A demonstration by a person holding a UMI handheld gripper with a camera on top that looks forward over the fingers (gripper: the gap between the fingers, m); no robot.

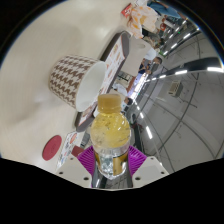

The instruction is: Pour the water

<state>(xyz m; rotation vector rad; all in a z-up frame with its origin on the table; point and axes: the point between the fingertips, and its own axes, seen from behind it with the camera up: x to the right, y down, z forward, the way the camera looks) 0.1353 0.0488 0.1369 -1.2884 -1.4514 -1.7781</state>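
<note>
A clear plastic bottle point(111, 128) with a yellow cap and yellowish liquid stands between my fingers, and my gripper point(111, 160) is shut on its lower body. Both purple pads point(90, 157) press against its sides. The bottle's cap points toward a white cup with a houndstooth pattern point(76, 80), which lies tilted just beyond and left of the bottle, its open mouth facing the bottle. The whole scene appears rotated, so the bottle seems tipped toward the cup.
A small red round object point(55, 148) lies left of the fingers. A white table surface point(35, 50) spreads behind the cup. Beyond it are a chair or rack with metal bars point(175, 70) and cluttered items point(140, 20).
</note>
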